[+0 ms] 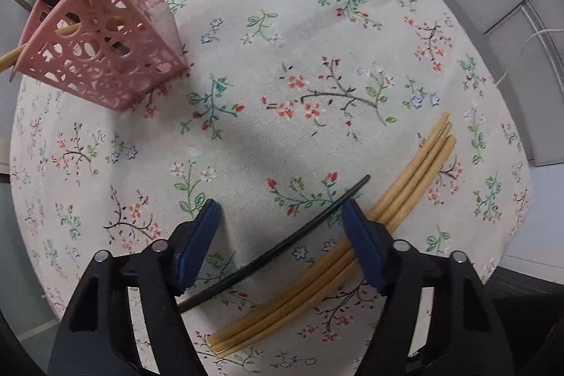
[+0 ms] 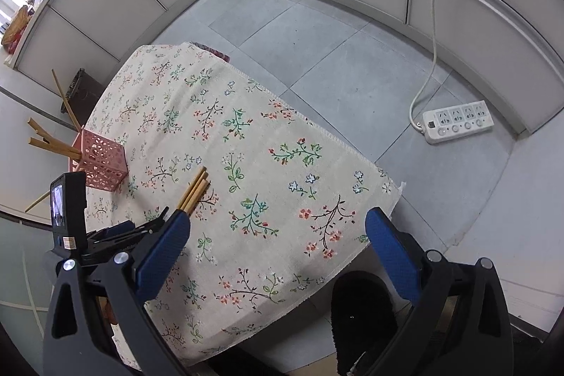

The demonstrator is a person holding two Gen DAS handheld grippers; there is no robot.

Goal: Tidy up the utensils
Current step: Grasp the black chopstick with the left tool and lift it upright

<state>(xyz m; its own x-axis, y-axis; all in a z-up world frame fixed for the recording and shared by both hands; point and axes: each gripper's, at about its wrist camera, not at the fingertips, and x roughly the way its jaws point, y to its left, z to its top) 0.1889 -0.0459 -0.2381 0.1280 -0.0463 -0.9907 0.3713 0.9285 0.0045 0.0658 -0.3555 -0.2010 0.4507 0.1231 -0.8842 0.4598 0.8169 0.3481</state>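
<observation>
Chopsticks lying loose on a flowered tablecloth, with both grippers held wide open above it.

The left gripper [image 1: 282,235] is seen spread wide, nothing between its blue pads; a black chopstick [image 1: 282,242] lies slantwise on the tablecloth [image 1: 282,41] between its fingers, and three bamboo chopsticks [image 1: 412,178] lie side by side, passing under the right-hand finger. No contact between pads and chopsticks can be made out. A pink perforated basket [image 1: 102,59] is stood near the table's far left edge, with bamboo and black chopsticks already poking out of it. The right gripper [image 2: 278,242] is likewise held wide open and empty, over the cloth's near edge. A power strip [image 2: 456,121] is seen on the tiled floor [image 2: 335,59].
</observation>
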